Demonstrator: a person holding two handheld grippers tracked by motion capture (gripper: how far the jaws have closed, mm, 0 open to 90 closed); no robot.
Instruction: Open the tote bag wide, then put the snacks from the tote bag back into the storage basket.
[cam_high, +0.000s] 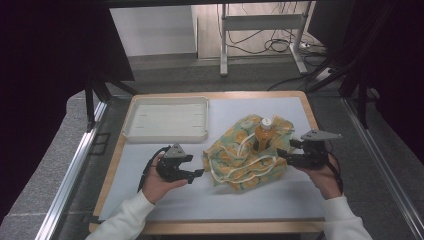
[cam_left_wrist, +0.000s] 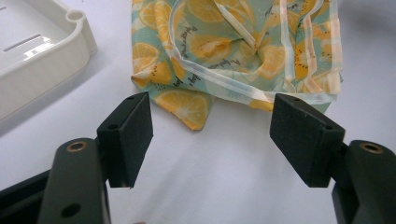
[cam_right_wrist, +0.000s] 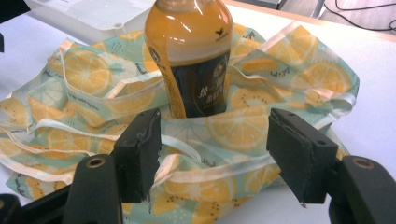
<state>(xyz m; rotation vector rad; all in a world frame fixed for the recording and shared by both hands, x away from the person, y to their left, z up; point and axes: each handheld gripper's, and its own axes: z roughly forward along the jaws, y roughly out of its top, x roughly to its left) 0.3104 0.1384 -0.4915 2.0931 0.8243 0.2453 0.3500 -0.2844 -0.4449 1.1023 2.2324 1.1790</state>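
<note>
A lemon-print cloth bag (cam_high: 240, 157) lies crumpled on the white mat, with an orange drink bottle (cam_high: 263, 134) standing upright inside it. My left gripper (cam_high: 196, 174) rests on the mat just left of the bag, open, with bare mat between its pads. In the left gripper view the bag's near corner (cam_left_wrist: 187, 105) lies just beyond my left gripper (cam_left_wrist: 212, 140). My right gripper (cam_high: 283, 155) is at the bag's right edge, open. In the right gripper view the bag's rim (cam_right_wrist: 233, 130) lies between the pads of my right gripper (cam_right_wrist: 215, 154), unpinched, and the bottle (cam_right_wrist: 191, 56) stands right behind it.
A shallow white tray (cam_high: 166, 120) sits at the back left of the mat, and its corner (cam_left_wrist: 42, 51) shows in the left gripper view. The wooden table edge (cam_high: 210, 227) runs along the front. Metal rails flank the table on both sides.
</note>
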